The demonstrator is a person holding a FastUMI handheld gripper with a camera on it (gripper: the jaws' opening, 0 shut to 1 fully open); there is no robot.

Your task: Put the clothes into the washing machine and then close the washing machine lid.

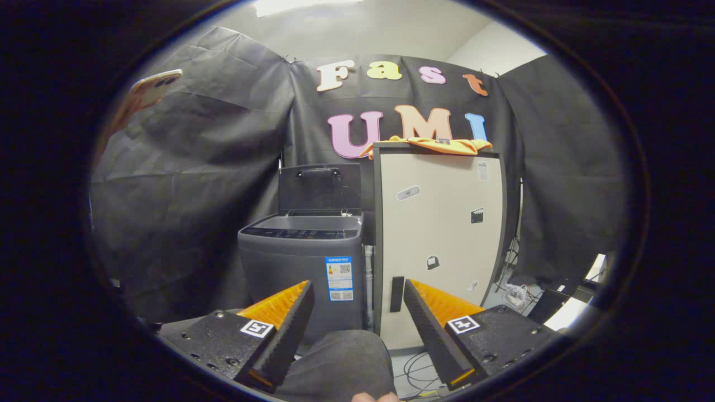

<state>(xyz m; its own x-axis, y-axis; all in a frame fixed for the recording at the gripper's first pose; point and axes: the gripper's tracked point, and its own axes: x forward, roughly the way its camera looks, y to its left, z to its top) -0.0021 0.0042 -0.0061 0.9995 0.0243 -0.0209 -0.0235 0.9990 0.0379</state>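
1. On top of the cabinet [441, 234], well beyond our fingers, we log the clothes [433, 146]: an orange garment, crumpled flat, with a small dark patch near its middle.
2. We note its long axis runs sideways along the cabinet's top edge, one end draping slightly over the corner nearest the washing machine [304, 262].
3. We record the washing machine just beside the cabinet: a dark grey top-loader, tub exposed, with stickers on its front.
4. Its lid [320, 186] stands upright at the back, handle near the top.
5. We list our gripper [357, 304] as wide apart and holding nothing; a dark-clad knee [335, 363] sits low between the fingers.
6. Cables [416, 371] lie on the floor by the cabinet's foot.
7. A phone [149, 90] is held up against the cloth wall, well apart from the machine.
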